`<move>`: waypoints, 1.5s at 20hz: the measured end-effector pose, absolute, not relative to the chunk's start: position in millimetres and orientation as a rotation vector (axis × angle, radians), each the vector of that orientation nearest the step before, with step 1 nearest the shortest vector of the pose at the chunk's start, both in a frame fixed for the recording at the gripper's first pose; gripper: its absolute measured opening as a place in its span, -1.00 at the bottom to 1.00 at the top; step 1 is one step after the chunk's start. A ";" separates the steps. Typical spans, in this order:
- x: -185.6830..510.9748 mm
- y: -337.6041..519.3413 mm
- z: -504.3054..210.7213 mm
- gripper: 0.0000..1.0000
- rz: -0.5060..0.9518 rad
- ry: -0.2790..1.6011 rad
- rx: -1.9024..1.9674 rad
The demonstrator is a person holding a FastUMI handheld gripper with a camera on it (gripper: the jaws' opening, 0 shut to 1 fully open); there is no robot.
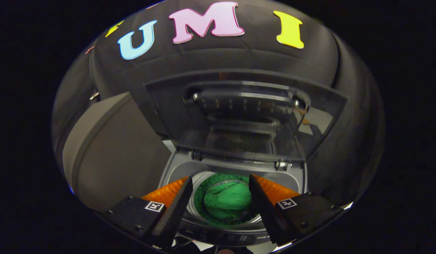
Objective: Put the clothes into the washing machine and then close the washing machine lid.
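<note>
Green cloth, a bundled garment (227,204), lies at the bottom of the washing machine drum (200,199), seen from above through the open mouth of the top-loader.

Gripper view: the gripper (220,187) hangs over the opening with its jaws apart and nothing between them; the garment sits below and beyond the fingertips, not in contact with either. The tinted, see-through washing machine lid (246,116) stands raised behind the drum, hinged at the rear edge of the opening. A grey panel (112,155) stands to the left of the machine.

Assessment: loading appears complete, and the lid-closing step is in hand. The next move calls for reaching up behind the lid's free upper edge and drawing it forward and down until seated, keeping the fingers out of the closing gap.
</note>
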State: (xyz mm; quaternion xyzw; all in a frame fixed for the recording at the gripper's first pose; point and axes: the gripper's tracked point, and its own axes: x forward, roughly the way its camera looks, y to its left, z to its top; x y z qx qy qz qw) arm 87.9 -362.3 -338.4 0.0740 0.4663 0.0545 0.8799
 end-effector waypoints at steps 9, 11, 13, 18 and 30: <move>241.6 -374.9 -184.2 0.95 0.134 0.397 -0.036; 253.1 -376.3 -208.3 0.96 0.150 0.465 -0.037; 264.9 -386.2 -237.5 0.97 0.129 0.537 -0.032; 255.8 -393.7 -282.2 0.96 0.065 0.669 0.151; 248.6 -395.8 -281.7 1.00 0.040 0.666 0.195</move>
